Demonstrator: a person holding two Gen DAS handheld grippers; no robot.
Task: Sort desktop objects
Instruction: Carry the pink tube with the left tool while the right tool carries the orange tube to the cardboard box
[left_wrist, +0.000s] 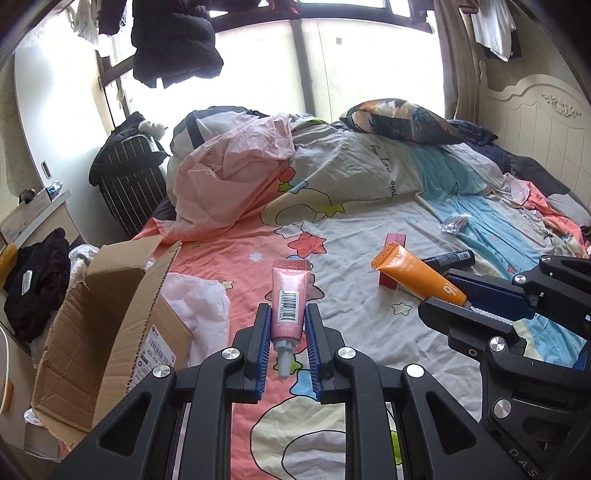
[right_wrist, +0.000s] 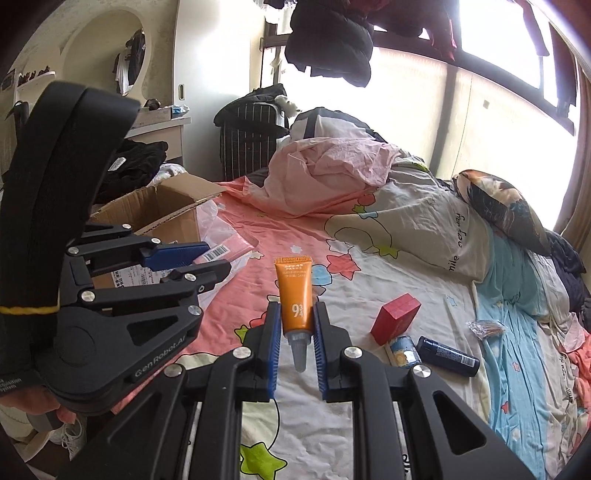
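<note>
The pink tube (left_wrist: 289, 301) sits upright between the blue pads of the left gripper (left_wrist: 289, 325), crimped end up at twelve o'clock and its pale cap hanging down at six, below the pads. The jaws are drawn in narrow and clamped on the tube's lower body, one pad on each side, with the barcode label facing the left wrist camera.

The orange tube (right_wrist: 296, 295) is held the same way by the right gripper (right_wrist: 297, 328): crimped end at twelve o'clock, grey cap at six, the pads pressing its sides near the cap end. Both tubes are lifted clear of the bedspread (right_wrist: 369, 288).

From the left wrist camera the right gripper and its orange tube appear at three o'clock, tilted, with the tube's crimped end pointing to about ten o'clock. From the right wrist camera the left gripper shows at nine o'clock, its pink tube poking out toward the cardboard box (left_wrist: 110, 306).

That box stands open at the bed's edge, at nine o'clock of the left gripper, flaps up, with a white plastic bag (left_wrist: 199, 299) just beside it. On the bedspread at about three o'clock of the right gripper lie a red box (right_wrist: 397, 317), a small round tin (right_wrist: 404, 350) touching or nearly touching it, and a dark blue bottle (right_wrist: 447, 356) on its side close by. A crinkled clear wrapper (right_wrist: 485, 328) lies further right; what it holds is hard to make out. A heaped quilt (left_wrist: 236, 166) and a dark pillow (left_wrist: 402, 122) fill the far end of the bed.
</note>
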